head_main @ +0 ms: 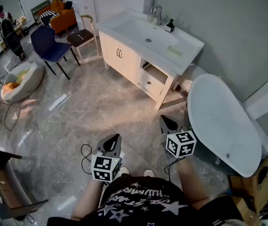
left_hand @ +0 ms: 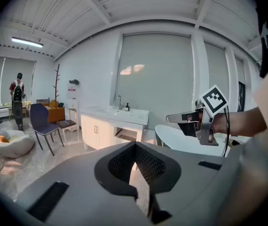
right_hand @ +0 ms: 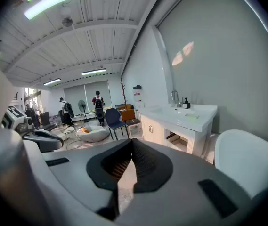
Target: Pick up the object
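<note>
I see no single marked object. On the white vanity top (head_main: 124,20) lie a pale green bar (head_main: 174,50) and a black pump bottle (head_main: 169,26), next to the tap (head_main: 157,14). Both grippers hang over the tiled floor, well short of the vanity. My left gripper (head_main: 115,138) is shut with nothing in it, and its jaws meet at the tip (left_hand: 134,145). My right gripper (head_main: 164,120) is also shut and empty, with its tip (right_hand: 133,140) aimed towards the room. Each gripper shows in the other's view: the right gripper (left_hand: 169,119) and the left gripper (right_hand: 58,143).
A white bathtub (head_main: 223,126) stands close on the right, with a cardboard box (head_main: 254,182) beyond it. A blue chair (head_main: 49,44), a wooden chair (head_main: 82,36) and a white floor cushion (head_main: 20,79) stand at the left. A black cable (head_main: 84,157) lies by my feet. A person (head_main: 4,25) stands far off.
</note>
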Available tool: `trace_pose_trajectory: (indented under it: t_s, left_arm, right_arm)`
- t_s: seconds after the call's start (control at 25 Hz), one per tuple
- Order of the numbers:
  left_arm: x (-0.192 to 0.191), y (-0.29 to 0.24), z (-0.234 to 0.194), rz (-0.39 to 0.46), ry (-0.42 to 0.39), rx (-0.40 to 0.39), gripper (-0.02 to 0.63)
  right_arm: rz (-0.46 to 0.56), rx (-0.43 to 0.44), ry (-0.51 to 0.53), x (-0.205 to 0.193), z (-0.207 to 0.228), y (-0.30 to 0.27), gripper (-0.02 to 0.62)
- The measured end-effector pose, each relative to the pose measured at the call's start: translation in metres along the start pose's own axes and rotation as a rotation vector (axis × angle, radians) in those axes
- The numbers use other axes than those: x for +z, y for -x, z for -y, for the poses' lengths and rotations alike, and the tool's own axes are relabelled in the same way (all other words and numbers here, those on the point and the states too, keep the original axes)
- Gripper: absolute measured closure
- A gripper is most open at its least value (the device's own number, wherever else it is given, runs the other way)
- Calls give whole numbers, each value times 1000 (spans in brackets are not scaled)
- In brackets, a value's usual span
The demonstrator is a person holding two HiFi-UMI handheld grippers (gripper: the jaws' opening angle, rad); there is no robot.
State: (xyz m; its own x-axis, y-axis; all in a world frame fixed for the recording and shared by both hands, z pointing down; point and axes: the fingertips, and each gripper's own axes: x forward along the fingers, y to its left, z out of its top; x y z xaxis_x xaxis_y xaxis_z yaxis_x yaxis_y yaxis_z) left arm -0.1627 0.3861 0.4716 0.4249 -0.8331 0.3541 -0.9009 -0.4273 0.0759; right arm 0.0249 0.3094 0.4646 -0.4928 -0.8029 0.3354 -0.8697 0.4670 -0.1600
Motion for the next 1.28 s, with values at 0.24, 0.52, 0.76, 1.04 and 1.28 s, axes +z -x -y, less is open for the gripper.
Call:
trace_pose_trajectory:
  t_s: [0.24,0.52,0.76,1.04,1.28]
  left_arm:
    - [2,3,8,4,4,25,591]
    - [-14,3,10,-33,25,23,591]
    - [-19,4,-9,-43,48,17,591]
    - [-14,-1,-60,-24,38,-11,591]
    - [-3,-13,-92,-14,19,-38,591]
  right_arm:
    - [-8,13,-10,-4,6,7,583]
    - [-34,19,-16,-18,4,5,583]
    - [-55,-1,-25,-28,-5,-8,581]
    - [3,-57,-38,-9,-19,-42,538]
    - [5,-109,-75,-1,-13,-61,373]
